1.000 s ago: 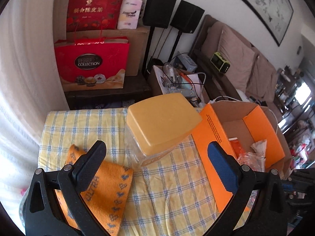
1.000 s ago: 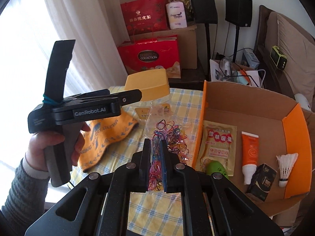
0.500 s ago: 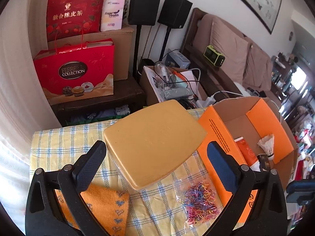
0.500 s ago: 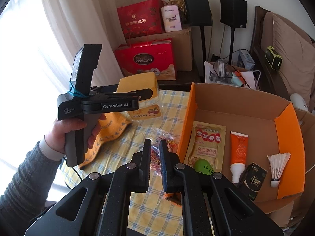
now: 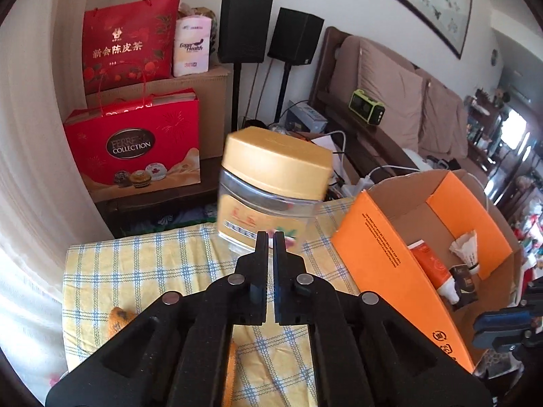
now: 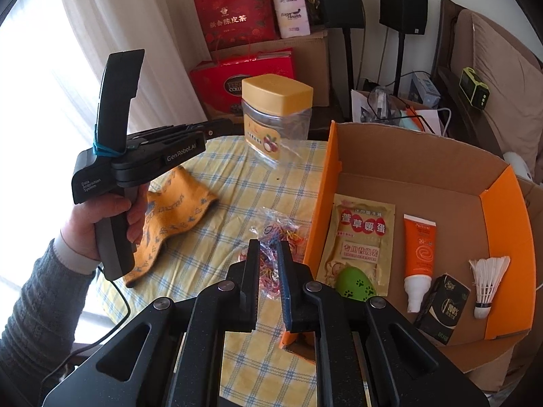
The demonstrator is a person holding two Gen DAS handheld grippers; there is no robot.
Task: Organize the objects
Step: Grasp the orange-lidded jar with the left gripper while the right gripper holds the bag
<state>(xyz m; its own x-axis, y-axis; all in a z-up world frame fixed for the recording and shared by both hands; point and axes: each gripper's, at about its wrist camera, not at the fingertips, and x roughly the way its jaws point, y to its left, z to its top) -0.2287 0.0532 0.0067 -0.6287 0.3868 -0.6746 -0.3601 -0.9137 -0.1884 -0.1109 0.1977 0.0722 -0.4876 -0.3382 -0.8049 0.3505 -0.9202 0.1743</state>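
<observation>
Since a second ago the left hand-held gripper (image 5: 270, 237) has snapped together on nothing, just short of the yellow-lidded jar (image 6: 275, 120), and the bag of hair ties (image 6: 275, 237) now lies on the desk (image 6: 237, 186) between the right hand-held gripper's (image 6: 269, 249) barely parted jaws, apparently unclamped. Inside the cardboard box (image 6: 424, 183) already sit a warmer packet (image 6: 361, 234), green egg (image 6: 354, 283), orange tube (image 6: 419, 254), black carton (image 6: 443, 307) and shuttlecock (image 6: 487, 279) (roughly half done, I judge). Jar, hair ties and orange cloth (image 6: 173, 213) remain outside.
</observation>
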